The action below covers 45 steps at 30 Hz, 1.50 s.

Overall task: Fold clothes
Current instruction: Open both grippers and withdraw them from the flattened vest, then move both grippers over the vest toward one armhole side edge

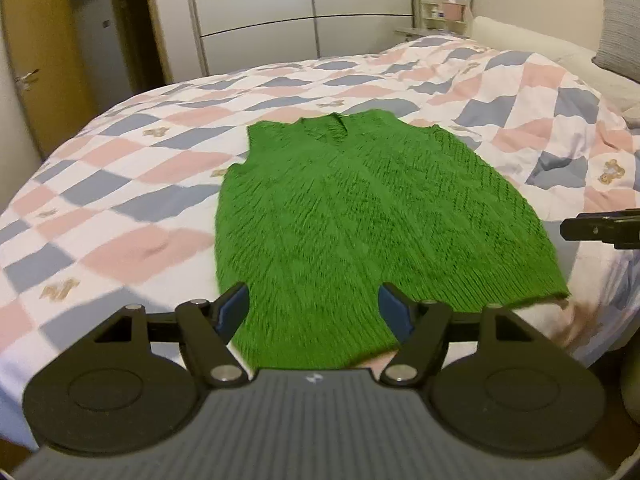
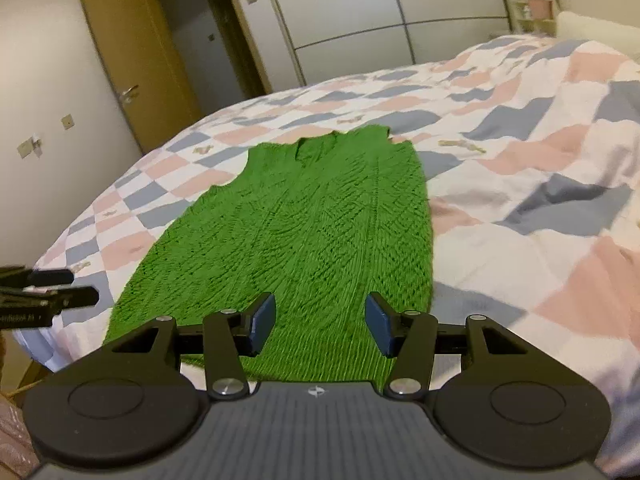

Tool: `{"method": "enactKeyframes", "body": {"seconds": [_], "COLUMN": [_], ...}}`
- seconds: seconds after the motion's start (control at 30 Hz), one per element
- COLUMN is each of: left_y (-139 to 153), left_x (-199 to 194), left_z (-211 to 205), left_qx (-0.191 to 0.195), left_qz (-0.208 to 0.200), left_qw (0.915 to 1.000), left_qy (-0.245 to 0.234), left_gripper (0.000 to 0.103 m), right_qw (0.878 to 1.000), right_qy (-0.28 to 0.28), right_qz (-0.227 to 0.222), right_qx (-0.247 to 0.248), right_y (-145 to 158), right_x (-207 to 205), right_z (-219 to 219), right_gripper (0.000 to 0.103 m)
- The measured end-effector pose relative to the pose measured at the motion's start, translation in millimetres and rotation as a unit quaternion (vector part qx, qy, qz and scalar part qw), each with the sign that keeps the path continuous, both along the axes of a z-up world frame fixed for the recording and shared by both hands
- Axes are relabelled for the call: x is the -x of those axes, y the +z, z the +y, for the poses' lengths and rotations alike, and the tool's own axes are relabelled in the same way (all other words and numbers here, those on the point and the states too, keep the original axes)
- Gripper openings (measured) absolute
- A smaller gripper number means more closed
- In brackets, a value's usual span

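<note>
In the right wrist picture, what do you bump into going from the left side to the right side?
Left gripper → green knitted vest → checked quilt.

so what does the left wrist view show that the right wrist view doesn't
Only the left wrist view shows the grey striped pillow by the headboard and the right gripper at its right edge. Only the right wrist view shows the wall sockets and the left gripper at its left edge. Both show the green knitted vest flat on the checked quilt, the wooden door and the wardrobe.
</note>
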<state>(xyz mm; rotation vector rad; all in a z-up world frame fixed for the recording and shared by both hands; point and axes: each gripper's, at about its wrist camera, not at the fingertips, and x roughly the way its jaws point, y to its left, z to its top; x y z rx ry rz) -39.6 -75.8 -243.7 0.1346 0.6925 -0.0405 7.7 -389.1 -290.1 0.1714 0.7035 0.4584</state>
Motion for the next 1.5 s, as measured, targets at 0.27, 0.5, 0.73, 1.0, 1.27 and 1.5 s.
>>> {"method": "enactKeyframes", "body": {"seconds": [0.27, 0.5, 0.73, 1.0, 1.27, 1.5], "left_y": [-16.5, -32.2, -44.8, -62.2, -72.0, -76.0], "left_x": [-73.2, -129.2, -174.9, -222.2, -255.6, -275.9], "left_z": [23.6, 29.8, 38.5, 42.3, 46.3, 51.5], "left_qx": [0.022, 0.018, 0.024, 0.012, -0.003, -0.018], "left_qz": [0.004, 0.008, 0.013, 0.031, 0.036, 0.034], "left_qw": [0.9986, 0.9975, 0.9960, 0.9952, 0.9952, 0.9943], "left_qy": [-0.049, -0.068, -0.086, -0.091, -0.091, -0.100], "left_gripper": [0.070, 0.070, 0.070, 0.070, 0.070, 0.071], "right_qw": [0.999, 0.999, 0.997, 0.997, 0.997, 0.996], "right_qy": [0.016, 0.029, 0.057, 0.073, 0.071, 0.081], "right_qz": [0.013, 0.014, 0.014, 0.015, 0.015, 0.018], "right_qx": [0.029, 0.038, 0.058, 0.037, 0.005, -0.011], "right_y": [-17.7, -30.6, -45.1, -53.5, -55.8, -57.6], "right_x": [-68.1, -118.3, -155.7, -201.6, -247.7, -283.4], "right_z": [4.6, 12.3, 15.0, 8.6, 1.4, 0.2], "right_gripper": [0.053, 0.053, 0.054, 0.055, 0.058, 0.058]}}
